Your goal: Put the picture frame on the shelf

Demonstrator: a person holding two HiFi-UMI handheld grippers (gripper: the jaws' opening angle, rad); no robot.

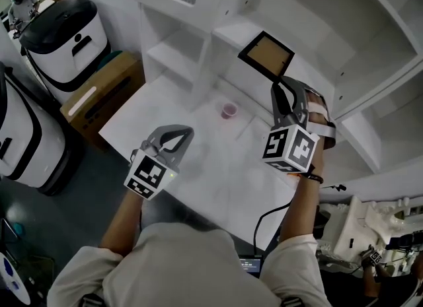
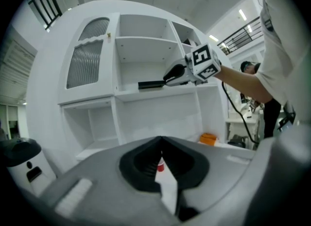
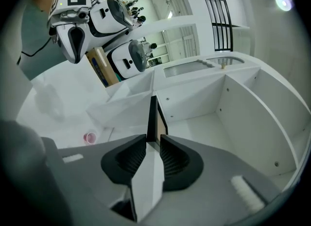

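The picture frame (image 1: pixel 266 55) is black-edged with a brown face. It hangs over a compartment of the white shelf unit (image 1: pixel 228 34), and my right gripper (image 1: pixel 283 86) is shut on its near corner. In the right gripper view the picture frame (image 3: pixel 154 118) stands edge-on between the pads of my right gripper (image 3: pixel 153 140), above the shelf board (image 3: pixel 214 128). The left gripper view shows the frame (image 2: pixel 150 84) level with the middle shelf. My left gripper (image 1: pixel 185 131) hovers over the white table (image 1: pixel 198 173), shut and empty, with the jaw tips touching (image 2: pixel 161 140).
A small pink cup (image 1: pixel 229 110) stands on the table near the shelf unit's foot. To the left of the table are a cardboard box (image 1: pixel 106 88) and black-and-white machines (image 1: pixel 63 35). An orange object (image 2: pixel 208 138) lies on a far bench.
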